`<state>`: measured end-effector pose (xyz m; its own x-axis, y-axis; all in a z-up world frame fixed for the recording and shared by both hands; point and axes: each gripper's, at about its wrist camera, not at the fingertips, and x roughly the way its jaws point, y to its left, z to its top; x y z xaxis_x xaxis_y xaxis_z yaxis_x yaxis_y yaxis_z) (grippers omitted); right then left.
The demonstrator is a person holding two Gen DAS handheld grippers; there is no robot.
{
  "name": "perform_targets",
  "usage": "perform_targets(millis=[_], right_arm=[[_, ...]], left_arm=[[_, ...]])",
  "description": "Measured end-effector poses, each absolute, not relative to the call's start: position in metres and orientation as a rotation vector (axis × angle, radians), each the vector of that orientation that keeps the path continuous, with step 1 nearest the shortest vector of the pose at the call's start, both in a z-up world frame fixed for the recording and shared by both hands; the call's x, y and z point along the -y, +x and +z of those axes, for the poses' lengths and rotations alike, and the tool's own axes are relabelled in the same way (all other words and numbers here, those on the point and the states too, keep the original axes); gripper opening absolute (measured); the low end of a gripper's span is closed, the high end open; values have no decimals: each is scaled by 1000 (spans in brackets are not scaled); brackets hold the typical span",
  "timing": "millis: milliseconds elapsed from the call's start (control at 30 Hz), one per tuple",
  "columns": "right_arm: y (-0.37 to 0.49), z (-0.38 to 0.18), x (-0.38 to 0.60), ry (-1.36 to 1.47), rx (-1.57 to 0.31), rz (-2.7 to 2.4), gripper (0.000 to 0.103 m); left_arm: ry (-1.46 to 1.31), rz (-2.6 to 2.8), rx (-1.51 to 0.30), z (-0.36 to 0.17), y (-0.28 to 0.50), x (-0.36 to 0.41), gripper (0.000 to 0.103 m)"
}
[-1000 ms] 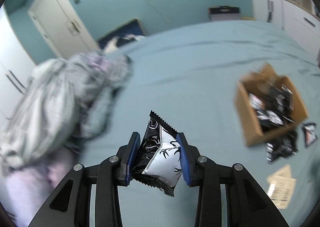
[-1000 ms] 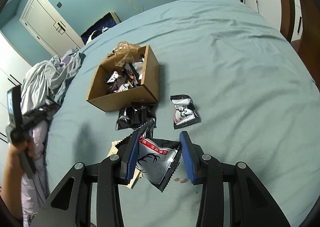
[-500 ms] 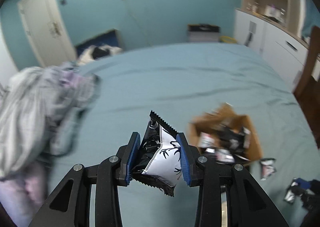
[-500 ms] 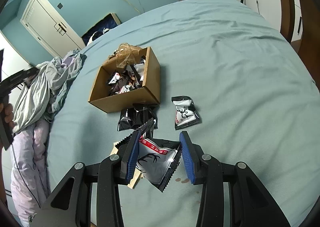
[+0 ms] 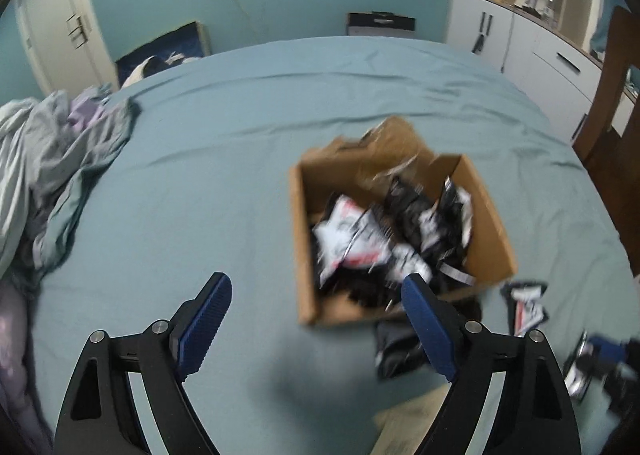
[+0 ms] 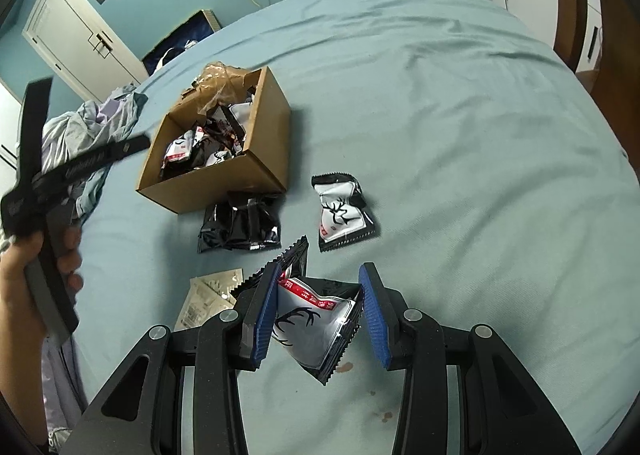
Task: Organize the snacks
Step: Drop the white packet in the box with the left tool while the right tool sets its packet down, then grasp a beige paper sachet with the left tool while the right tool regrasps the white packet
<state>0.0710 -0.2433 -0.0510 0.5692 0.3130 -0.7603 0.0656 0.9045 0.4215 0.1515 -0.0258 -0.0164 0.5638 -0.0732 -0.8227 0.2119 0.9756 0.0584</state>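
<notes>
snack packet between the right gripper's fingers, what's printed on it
Black antlers on white, with a red strip; clearest in the right wrist view.

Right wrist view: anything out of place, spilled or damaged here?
Yes. Two packets lie loose on the bed outside the box: a black one against its front wall, a white deer-print one to the right. The sheet shows small brownish stains by the right gripper.

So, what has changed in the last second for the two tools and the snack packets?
The left tool swung right toward the brown cardboard box, opened and let go of its black-and-white deer-print packet; its fingers are now empty. Where that packet landed cannot be told. The right tool stayed put, holding its white deer-print packet with the red strip. The loose packets on the teal bedsheet did not move.
</notes>
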Motion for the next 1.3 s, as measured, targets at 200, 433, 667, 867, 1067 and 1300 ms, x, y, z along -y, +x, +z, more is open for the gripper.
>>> perform_targets(millis=[200, 433, 667, 867, 1067, 1300], right_arm=[[86, -33, 235, 442, -935, 170, 38], [159, 30, 191, 359, -859, 195, 38], [221, 70, 153, 291, -753, 151, 43], [204, 73, 170, 346, -686, 53, 75], [133, 38, 191, 312, -832, 48, 76], [48, -10, 207, 239, -985, 21, 75]], left_arm=[[138, -132, -1024, -24, 123, 0, 88], [28, -135, -1034, -18, 90, -27, 88], [130, -184, -1054, -28, 84, -15, 88], [186, -215, -1062, -30, 78, -3, 89], [183, -239, -1061, -27, 74, 2, 88], [173, -275, -1098, -33, 71, 10, 88]])
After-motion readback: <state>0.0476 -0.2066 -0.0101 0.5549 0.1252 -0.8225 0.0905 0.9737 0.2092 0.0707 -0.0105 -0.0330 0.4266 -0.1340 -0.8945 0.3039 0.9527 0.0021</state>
